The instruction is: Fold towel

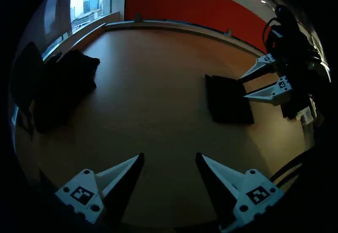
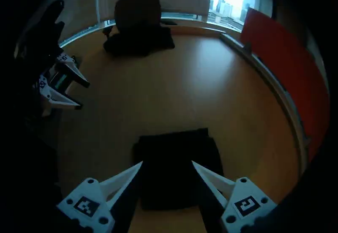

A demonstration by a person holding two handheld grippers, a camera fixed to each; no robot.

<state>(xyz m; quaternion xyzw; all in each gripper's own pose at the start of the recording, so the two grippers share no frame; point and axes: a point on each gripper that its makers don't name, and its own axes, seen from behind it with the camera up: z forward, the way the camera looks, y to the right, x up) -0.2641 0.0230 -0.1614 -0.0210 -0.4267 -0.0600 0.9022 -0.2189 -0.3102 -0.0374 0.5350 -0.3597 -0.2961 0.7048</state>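
Towel (image 2: 173, 148): dark, folded flat on wooden table (image 2: 190, 85).
Left gripper (image 1: 169, 155): fingers spread, over bare wood.
Right gripper (image 2: 167, 162): fingers spread above the cloth, pinching nothing.

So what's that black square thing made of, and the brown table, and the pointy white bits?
The towel looks like soft dark cloth: matte, with rounded corners; dim light hides its weave. The table looks like smooth wood or laminate: warm brown with a soft sheen. The fingers of the right gripper look like hard white plastic, dark on the inner faces.
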